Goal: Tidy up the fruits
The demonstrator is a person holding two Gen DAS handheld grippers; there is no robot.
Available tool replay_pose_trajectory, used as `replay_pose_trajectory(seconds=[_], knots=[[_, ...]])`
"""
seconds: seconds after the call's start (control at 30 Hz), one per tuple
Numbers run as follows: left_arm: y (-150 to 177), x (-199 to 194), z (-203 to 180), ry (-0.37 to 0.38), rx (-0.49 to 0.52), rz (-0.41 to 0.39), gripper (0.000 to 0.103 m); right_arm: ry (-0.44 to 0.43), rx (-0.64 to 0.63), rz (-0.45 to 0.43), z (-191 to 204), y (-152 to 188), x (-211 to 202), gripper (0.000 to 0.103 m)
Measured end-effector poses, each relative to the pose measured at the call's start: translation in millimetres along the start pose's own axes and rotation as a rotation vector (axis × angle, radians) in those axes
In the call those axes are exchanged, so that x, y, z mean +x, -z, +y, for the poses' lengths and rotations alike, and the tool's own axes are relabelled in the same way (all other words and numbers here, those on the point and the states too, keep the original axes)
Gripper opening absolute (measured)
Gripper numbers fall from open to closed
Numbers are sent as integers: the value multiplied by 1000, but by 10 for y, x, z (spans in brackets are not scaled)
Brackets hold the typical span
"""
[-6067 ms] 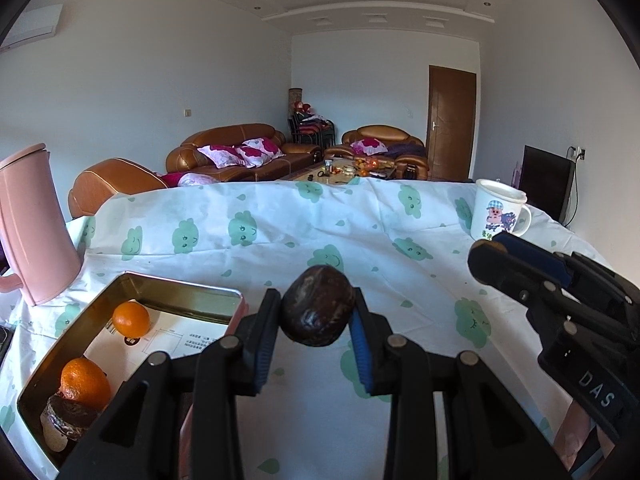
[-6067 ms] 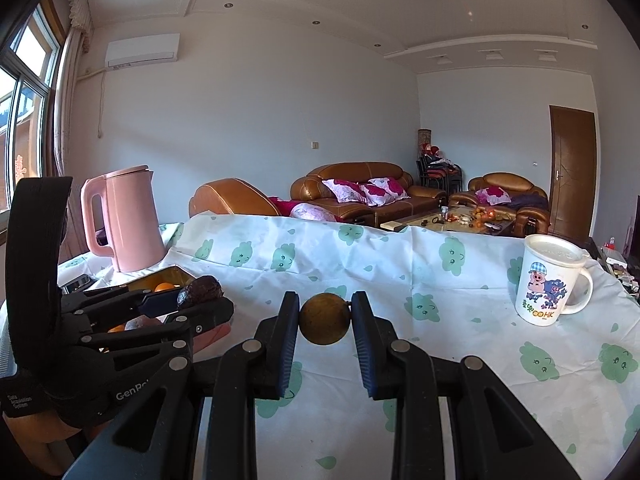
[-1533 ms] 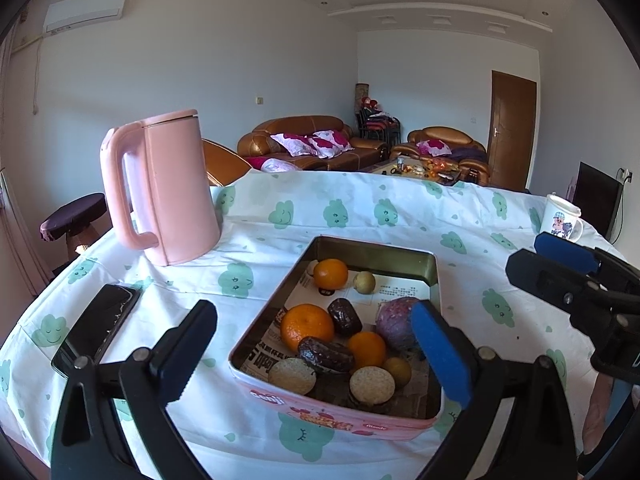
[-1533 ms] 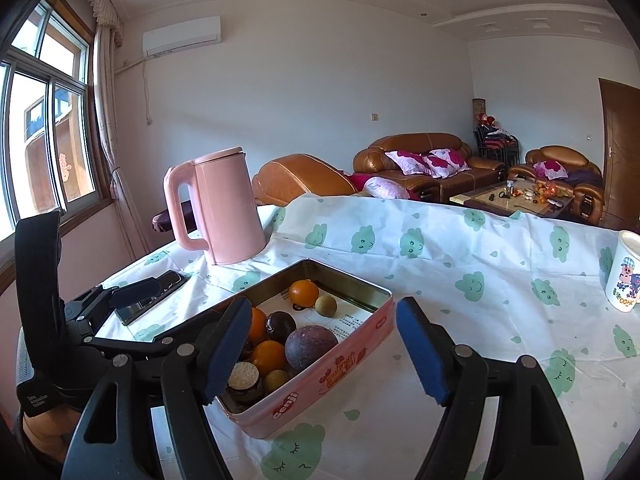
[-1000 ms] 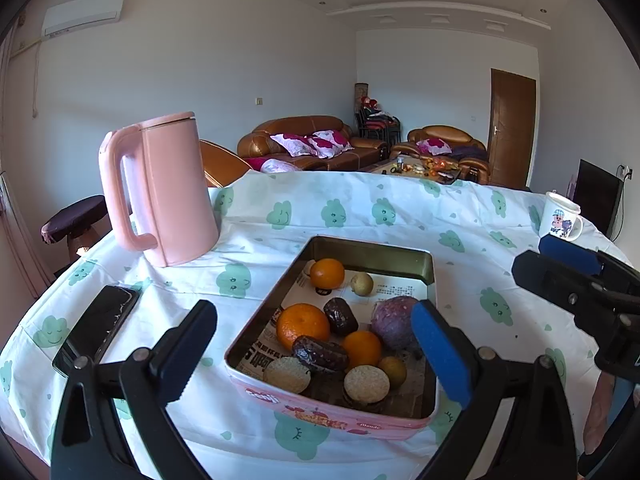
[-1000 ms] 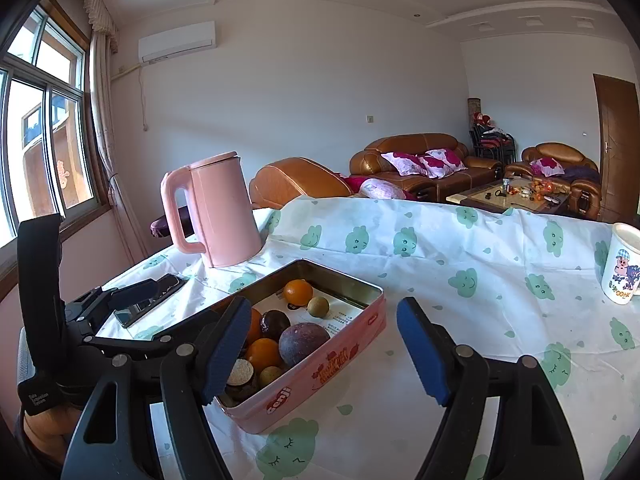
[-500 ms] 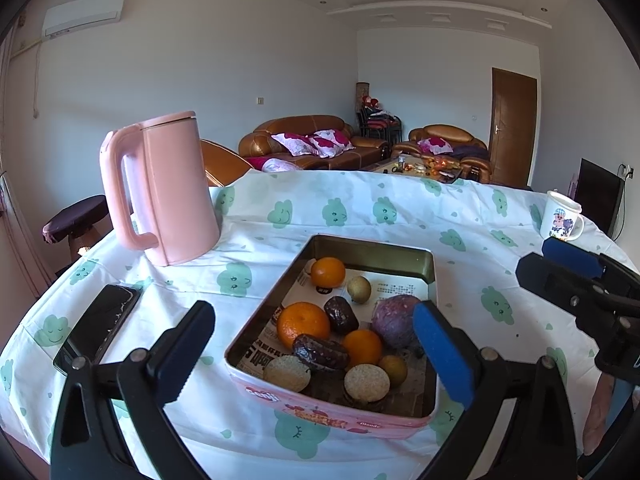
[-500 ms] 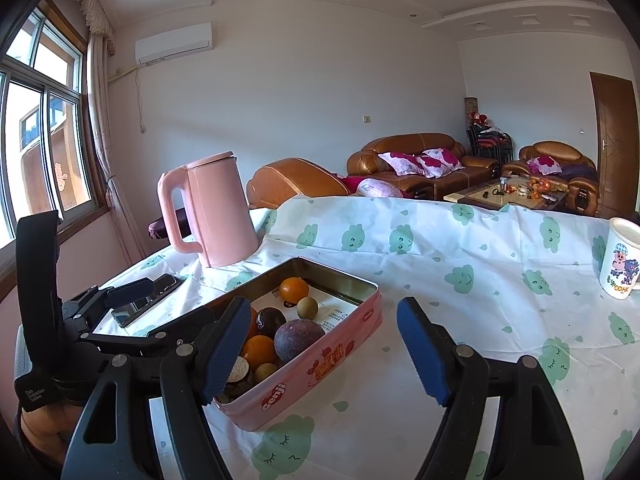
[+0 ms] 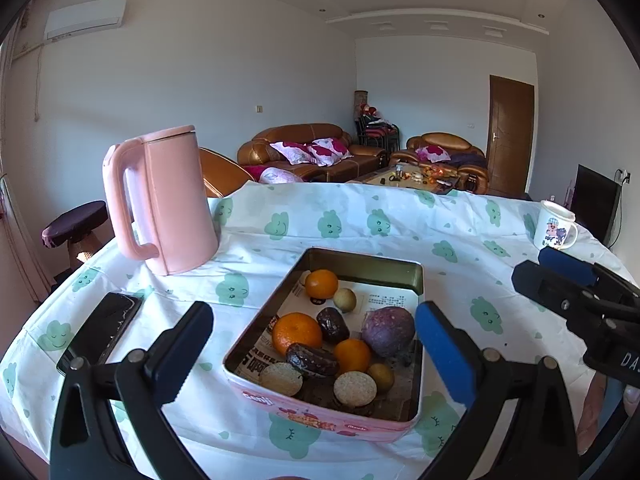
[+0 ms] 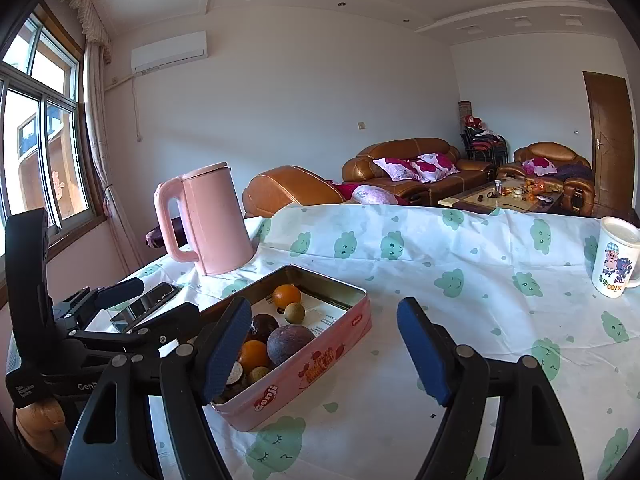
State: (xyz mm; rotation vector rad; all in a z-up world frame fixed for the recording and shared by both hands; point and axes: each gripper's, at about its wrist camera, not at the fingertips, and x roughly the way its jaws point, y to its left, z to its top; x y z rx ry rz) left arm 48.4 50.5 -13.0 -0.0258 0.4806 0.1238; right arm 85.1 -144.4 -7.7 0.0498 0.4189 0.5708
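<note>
A pink metal tin (image 9: 416, 276) (image 10: 320, 364) lined with newspaper sits on the table and holds several fruits: oranges (image 9: 296, 332), a purple passion fruit (image 9: 387, 330) (image 10: 289, 343), dark fruits (image 9: 333, 323), small tan fruits (image 9: 345, 300) and round biscuits (image 9: 354, 389). My left gripper (image 9: 314, 354) is open and empty, held back from the tin's near end. My right gripper (image 10: 324, 344) is open and empty, to the right of the tin. Each gripper shows at the edge of the other's view.
A pink kettle (image 9: 160, 200) (image 10: 208, 220) stands left of the tin. A black phone (image 9: 100, 332) lies at the near left. A cartoon mug (image 9: 554, 230) (image 10: 614, 256) stands at the far right. The cloud-print tablecloth (image 10: 480, 280) covers the table.
Six seconds ago each gripper held a fruit; both are now open and empty and those fruits lie in the tin. Over the last second both grippers have barely moved.
</note>
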Motion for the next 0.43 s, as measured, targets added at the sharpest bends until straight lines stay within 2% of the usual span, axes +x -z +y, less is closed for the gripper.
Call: replay_pose_trajectory(seconds=[0.43], knots=[[41, 26, -44, -29, 24, 6, 103, 22, -15, 34, -109, 65, -30, 77]])
